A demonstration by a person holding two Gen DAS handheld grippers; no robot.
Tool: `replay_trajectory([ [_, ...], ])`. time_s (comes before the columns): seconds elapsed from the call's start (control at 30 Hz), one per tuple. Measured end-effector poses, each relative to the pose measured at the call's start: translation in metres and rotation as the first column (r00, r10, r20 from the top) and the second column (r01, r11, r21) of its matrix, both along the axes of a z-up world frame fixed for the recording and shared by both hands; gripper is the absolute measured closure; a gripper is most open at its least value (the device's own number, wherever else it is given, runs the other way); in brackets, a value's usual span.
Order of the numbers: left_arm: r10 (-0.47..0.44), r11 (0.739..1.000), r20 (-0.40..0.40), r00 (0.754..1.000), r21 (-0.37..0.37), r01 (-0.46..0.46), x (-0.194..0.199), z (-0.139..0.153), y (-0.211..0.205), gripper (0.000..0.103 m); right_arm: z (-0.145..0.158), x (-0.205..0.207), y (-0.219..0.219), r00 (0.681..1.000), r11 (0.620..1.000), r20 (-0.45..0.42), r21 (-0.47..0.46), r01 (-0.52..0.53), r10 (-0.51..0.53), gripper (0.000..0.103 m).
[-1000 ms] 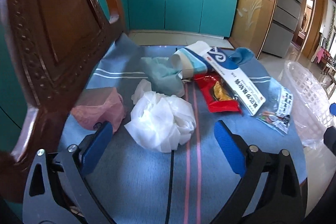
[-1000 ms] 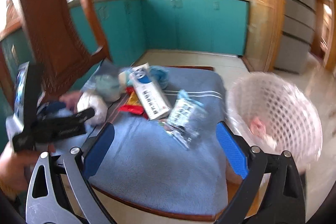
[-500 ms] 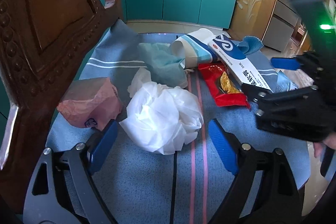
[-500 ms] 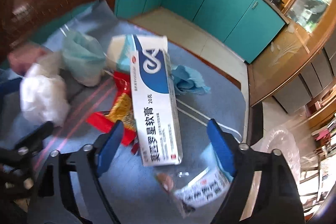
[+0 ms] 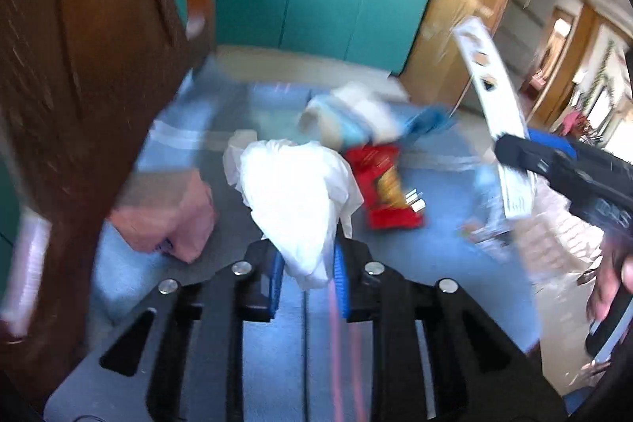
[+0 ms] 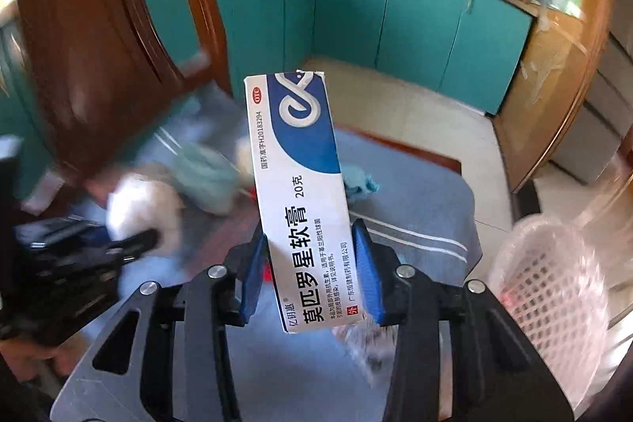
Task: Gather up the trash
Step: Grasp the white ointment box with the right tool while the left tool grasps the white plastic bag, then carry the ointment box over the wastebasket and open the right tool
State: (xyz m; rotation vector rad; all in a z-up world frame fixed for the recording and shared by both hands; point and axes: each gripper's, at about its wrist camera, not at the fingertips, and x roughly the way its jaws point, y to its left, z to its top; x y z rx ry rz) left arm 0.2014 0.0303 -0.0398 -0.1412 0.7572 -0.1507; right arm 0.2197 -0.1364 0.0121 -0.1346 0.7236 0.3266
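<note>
- Trash is held in both grippers: the left gripper (image 5: 306,273) is clamped on a white plastic bag (image 5: 294,184), the right gripper (image 6: 310,273) on an ointment box (image 6: 302,200).
- Both should be carried level to the basket (image 6: 554,287) at four o'clock and let go only once above its rim.

A blue striped cloth (image 5: 166,153) covers the surface — on it lie a red snack wrapper (image 5: 385,192), a pink bag (image 5: 166,220) and a blue rag (image 6: 358,184).
</note>
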Motion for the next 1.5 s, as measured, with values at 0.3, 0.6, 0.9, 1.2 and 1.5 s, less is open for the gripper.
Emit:
replay_trajectory([
  [0.3,-0.043,0.999,0.245,0.969,0.013,0.041,-0.100,0.074,-0.009,0.083,0.011,-0.112,-0.079,0.985,0.958,0.113,0.272,0.092,-0.126,0.061],
  [0.6,-0.012,0.998,0.261,0.965,0.066,-0.005,-0.116,0.069,-0.025,0.083,-0.007,-0.110,-0.081,0.989,0.964,0.088,0.249,0.094,-0.119,0.061],
  [0.9,-0.037,0.996,0.243,0.969,0.084,0.018,-0.105,0.065,-0.032,0.083,-0.007,-0.110,-0.086,0.989,0.962,0.080,0.257,0.098,-0.122,0.061],
  [1.2,-0.033,0.996,0.235,0.971,0.084,0.013,-0.106,0.064,-0.030,0.083,-0.010,-0.108,-0.076,0.992,0.967,0.071,0.243,0.080,-0.100,0.061],
  [1.5,-0.037,0.996,0.230,0.972,0.085,0.018,-0.106,0.063,-0.029,0.083,-0.011,-0.107,-0.076,0.994,0.969,0.065,0.237,0.074,-0.092,0.061],
])
